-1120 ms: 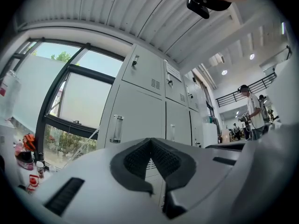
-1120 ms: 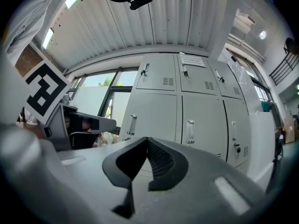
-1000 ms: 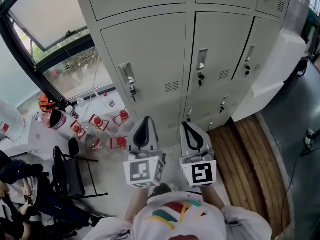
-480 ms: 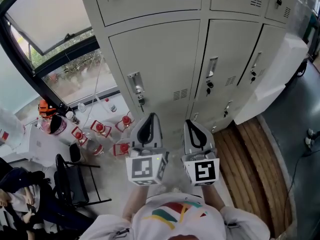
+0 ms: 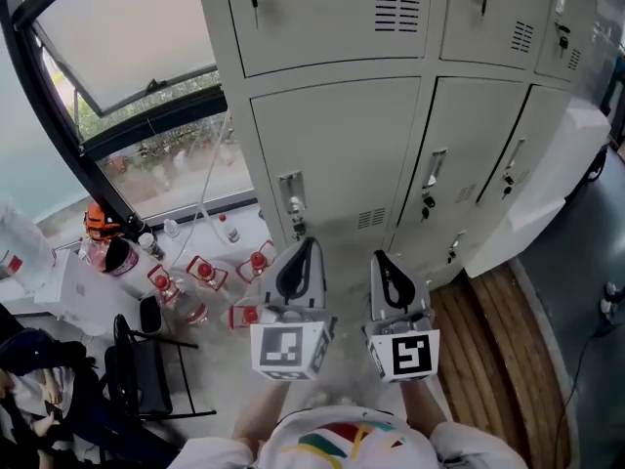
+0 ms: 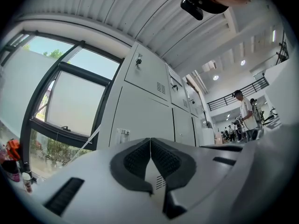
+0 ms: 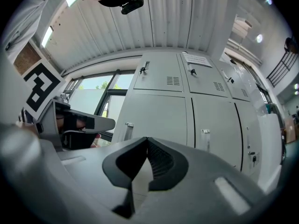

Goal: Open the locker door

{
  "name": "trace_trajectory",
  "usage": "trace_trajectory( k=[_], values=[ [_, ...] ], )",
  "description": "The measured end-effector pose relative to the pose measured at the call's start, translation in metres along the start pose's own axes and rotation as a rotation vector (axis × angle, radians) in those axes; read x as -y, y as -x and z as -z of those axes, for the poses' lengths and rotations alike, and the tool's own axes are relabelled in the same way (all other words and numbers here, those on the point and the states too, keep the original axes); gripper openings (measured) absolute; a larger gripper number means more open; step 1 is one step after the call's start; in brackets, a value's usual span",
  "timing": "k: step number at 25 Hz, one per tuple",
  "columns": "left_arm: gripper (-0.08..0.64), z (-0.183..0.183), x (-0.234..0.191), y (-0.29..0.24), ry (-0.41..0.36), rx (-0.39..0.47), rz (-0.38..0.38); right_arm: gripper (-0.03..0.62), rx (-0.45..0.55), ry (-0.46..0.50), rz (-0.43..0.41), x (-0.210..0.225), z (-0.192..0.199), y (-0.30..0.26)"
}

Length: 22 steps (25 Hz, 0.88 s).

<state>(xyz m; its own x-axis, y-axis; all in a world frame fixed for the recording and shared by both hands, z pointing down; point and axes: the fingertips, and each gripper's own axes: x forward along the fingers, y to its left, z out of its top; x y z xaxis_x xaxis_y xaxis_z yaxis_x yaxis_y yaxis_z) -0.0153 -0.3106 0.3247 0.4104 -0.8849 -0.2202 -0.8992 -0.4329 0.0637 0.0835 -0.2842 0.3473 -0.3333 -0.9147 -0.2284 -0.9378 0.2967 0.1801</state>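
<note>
You hold both grippers side by side before a pale grey metal locker bank (image 5: 332,76). Your left gripper (image 5: 305,244) and right gripper (image 5: 382,258) have their jaws pressed together, gripping nothing. The grey locker door (image 5: 337,149) at the bank's left edge is closed. Its silver latch handle (image 5: 290,195) is near the left gripper's tip, not touching.

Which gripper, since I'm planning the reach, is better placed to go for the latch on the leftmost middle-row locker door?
Left, probably. The left gripper points nearly straight at that latch, not yet touching it. The right gripper sits further right, closer to the neighbouring door's latch. Both are shut and empty.
</note>
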Motion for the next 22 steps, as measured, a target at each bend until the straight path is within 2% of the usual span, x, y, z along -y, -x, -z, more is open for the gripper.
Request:
trace_trajectory(
  k=[4, 7, 9, 12, 19, 22],
  values=[
    [0.017, -0.021, -0.01, -0.006, -0.006, 0.055, -0.005, 0.002, 0.043, 0.022, -0.051, -0.01, -0.027, -0.02],
    [0.015, -0.053, -0.019, -0.015, -0.031, 0.097, -0.006, 0.002, 0.084, 0.052, -0.087, -0.014, -0.054, -0.041],
    [0.015, -0.075, -0.027, -0.022, -0.019, 0.134, -0.003, 0.002, 0.14, 0.072, -0.121, -0.015, -0.079, -0.057],
    [0.017, -0.113, -0.036, -0.033, 0.004, 0.172, 0.011, 0.002, 0.239, 0.118, -0.149, -0.018, -0.127, -0.077],
    [0.017, -0.211, -0.04, -0.062, -0.086, 0.267, 0.036, 0.003, 0.442, 0.24, -0.174, -0.015, -0.259, -0.117],
    [0.017, -0.249, -0.038, -0.072, -0.141, 0.315, 0.029, 0.002, 0.438, 0.336, -0.17, -0.02, -0.301, -0.136]
  ],
)
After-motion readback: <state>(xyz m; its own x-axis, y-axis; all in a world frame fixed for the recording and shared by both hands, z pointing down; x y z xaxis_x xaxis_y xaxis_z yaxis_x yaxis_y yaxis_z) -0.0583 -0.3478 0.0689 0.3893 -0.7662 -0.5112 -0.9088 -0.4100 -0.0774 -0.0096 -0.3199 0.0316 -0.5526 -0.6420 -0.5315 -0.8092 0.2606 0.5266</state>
